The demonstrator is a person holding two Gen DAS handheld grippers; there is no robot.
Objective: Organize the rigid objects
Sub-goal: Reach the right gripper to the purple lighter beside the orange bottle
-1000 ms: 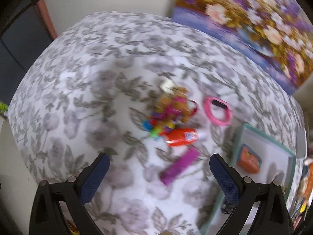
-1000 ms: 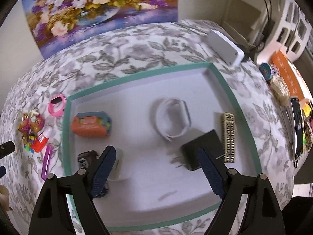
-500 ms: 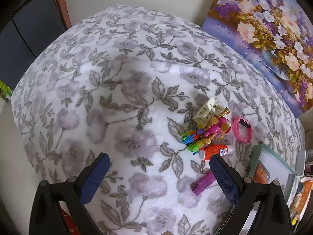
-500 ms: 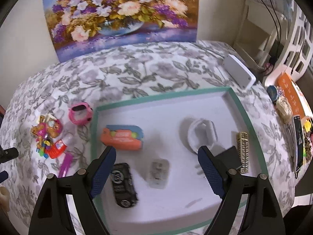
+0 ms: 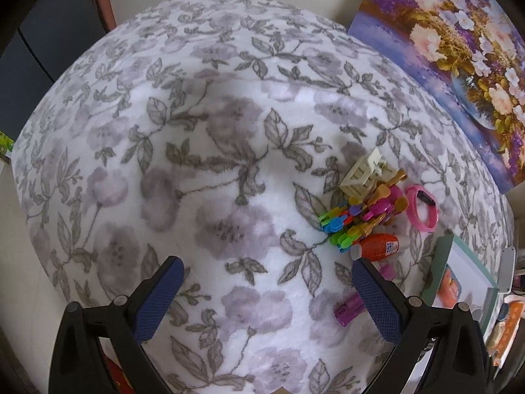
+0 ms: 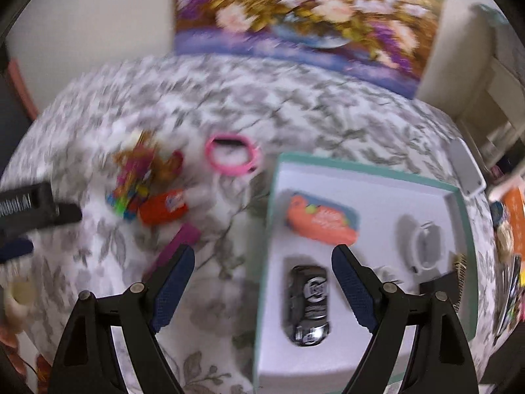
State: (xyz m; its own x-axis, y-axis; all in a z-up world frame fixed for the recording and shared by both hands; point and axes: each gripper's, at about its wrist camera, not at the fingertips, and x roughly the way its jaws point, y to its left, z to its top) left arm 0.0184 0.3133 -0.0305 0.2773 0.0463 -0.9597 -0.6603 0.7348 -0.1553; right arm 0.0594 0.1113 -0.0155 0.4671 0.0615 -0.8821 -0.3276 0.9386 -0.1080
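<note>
Left gripper: jaws spread wide, nothing between them, hanging above bare floral cloth covering the table. Everything loose sits to its right.

Loose cluster on the cloth, left to right in the left wrist view: a cream slatted piece at the top of the heap; touching it below, a bundle of coloured clips in green, blue, pink and tan; an orange-red bottle lying on its side just under the clips; a purple stick-shaped item below that, partly hidden by the left gripper's right finger. A pink wristband lies flat just right of the clips, apart from them.

Right gripper: jaws also wide apart and empty, straddling the left wall of the teal-rimmed tray. This view is motion-blurred, so small details are doubtful.

Inside the tray, left to right: an orange and blue packet near the upper left; a black toy car below it; a white band-like object further right; a dark block and a cream comb-like strip at the right wall, possibly touching each other.

A white box rests on the cloth beyond the tray's far right corner. A flower painting leans against the wall behind the table.
</note>
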